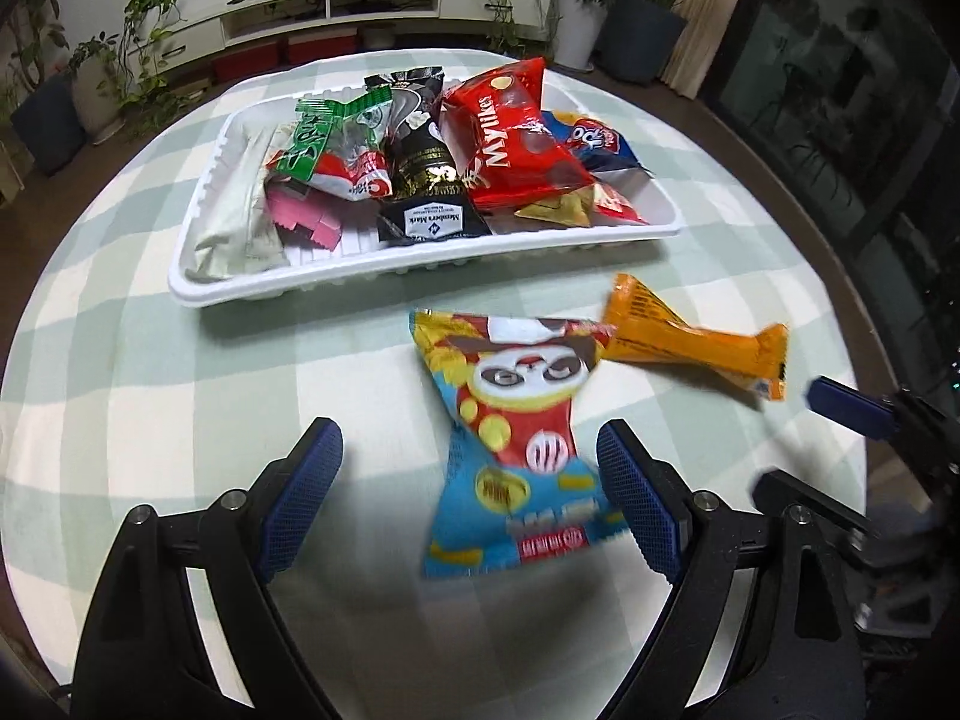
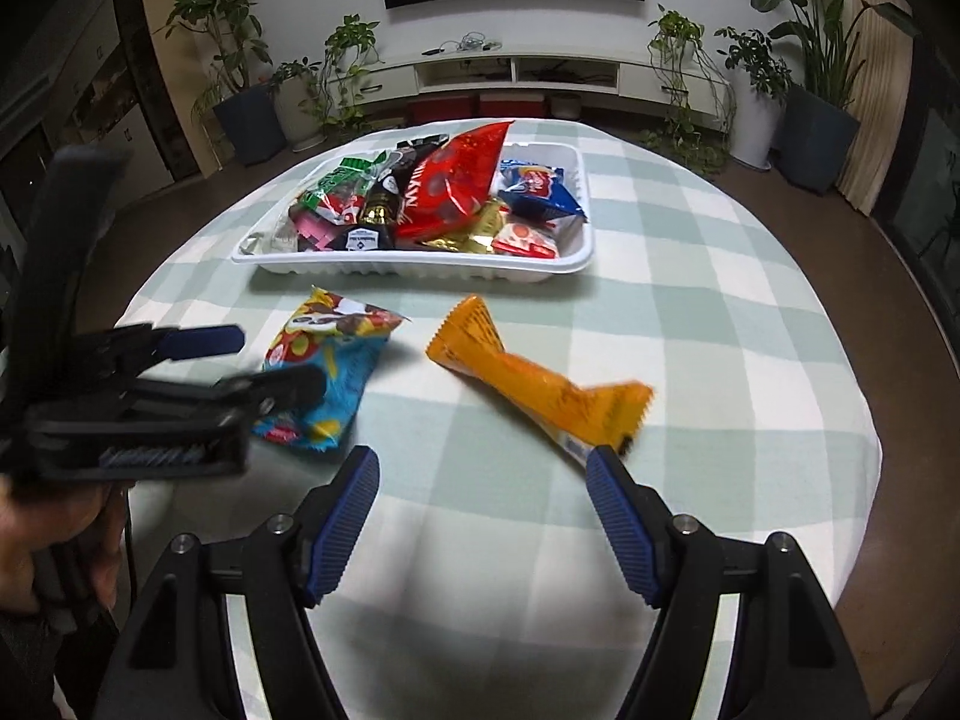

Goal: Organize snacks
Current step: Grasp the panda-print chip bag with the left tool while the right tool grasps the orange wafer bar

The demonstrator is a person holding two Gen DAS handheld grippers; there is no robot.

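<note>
Two snack packs lie on the checked counter (image 1: pixel 180 396) before a white tray (image 1: pixel 198 288) heaped with snacks: a red "Mylikes" bag (image 1: pixel 510 144), a black "Member's Mark" packet (image 1: pixel 429 222). Left tool (image 1: pixel 468 483), released, straddles the blue cartoon pack (image 1: pixel 516 438). Right tool (image 2: pixel 483 501), released, nears the orange bar (image 2: pixel 540 384).
</note>
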